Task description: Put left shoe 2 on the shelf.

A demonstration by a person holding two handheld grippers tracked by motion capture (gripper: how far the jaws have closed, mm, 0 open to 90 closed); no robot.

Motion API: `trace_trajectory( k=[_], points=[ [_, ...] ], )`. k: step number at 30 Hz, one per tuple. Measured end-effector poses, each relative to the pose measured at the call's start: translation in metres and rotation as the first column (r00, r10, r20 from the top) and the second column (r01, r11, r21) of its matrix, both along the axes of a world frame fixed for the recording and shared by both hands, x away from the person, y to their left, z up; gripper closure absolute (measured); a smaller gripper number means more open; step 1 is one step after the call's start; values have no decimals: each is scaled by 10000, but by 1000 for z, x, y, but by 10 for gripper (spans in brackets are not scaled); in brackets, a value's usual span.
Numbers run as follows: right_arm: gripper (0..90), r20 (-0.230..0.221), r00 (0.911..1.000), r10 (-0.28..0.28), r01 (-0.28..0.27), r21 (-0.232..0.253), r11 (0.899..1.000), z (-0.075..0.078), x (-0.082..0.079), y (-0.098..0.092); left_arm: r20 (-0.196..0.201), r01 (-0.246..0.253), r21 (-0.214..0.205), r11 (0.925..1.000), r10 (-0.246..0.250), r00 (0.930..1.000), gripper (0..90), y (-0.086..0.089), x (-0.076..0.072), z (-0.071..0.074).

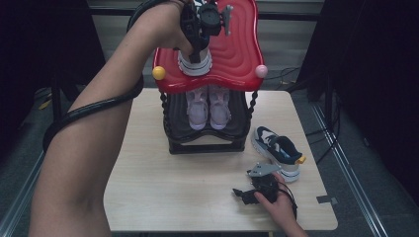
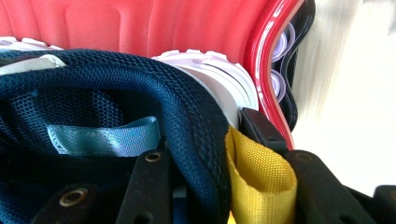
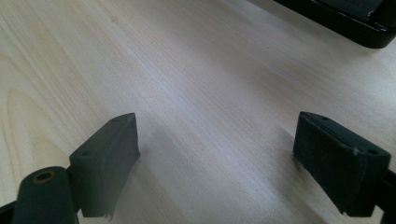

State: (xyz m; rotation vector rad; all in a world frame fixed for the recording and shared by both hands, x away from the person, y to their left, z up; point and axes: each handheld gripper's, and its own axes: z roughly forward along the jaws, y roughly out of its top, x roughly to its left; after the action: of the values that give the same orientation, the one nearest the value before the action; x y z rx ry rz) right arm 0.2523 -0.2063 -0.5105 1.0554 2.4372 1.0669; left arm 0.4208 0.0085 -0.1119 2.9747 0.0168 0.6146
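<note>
Bare table (image 1: 163, 192) lies open before the rack (image 1: 207, 143); a navy sneaker (image 1: 277, 150) blocks its right side.

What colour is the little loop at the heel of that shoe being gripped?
Yellow heel loop, clearest in the left gripper view.

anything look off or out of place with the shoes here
One thing: a navy sneaker lies alone on the table right of the rack, while its mate sits on the red top shelf with the left tool at its heel. The lilac pair sits neatly on the lower shelf.
</note>
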Motion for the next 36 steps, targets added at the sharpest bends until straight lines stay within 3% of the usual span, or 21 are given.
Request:
trace_trajectory(
  k=[5, 14, 17, 22, 24, 27, 36],
  points=[
    [136, -1, 10000, -4, 4, -1, 10000, 0, 0, 0, 117, -167, -57, 9998, 167, 9998, 606, 0, 1, 0],
    [136, -1, 10000, -5, 5, 0, 10000, 0, 0, 0, -37, -882, -351, 9955, 881, 9961, 484, 2, 4, 2],
    [136, 1, 10000, -3, 3, -3, 10000, 0, 0, 0, -194, -1032, -351, 9940, 1026, 9945, 429, 2, 5, 2],
    [136, 1, 10000, -5, 5, -3, 10000, 0, 0, 0, -118, -1192, -311, 9924, 1188, 9928, 397, 3, 5, 4],
    [136, 2, 10000, -5, 5, -1, 10000, 0, 0, 0, -249, -1426, -505, 9885, 1415, 9896, 372, 4, 5, 4],
    [136, 2, 10000, -5, 5, -2, 10000, 0, 0, 0, -341, -1480, -489, 9878, 1465, 9886, 366, 4, 4, 5],
    [136, 6, 10000, -4, 4, -4, 10000, 0, 0, 0, -907, -2066, -539, 9769, 2012, 9753, 332, 3, 3, 10]
  ],
)
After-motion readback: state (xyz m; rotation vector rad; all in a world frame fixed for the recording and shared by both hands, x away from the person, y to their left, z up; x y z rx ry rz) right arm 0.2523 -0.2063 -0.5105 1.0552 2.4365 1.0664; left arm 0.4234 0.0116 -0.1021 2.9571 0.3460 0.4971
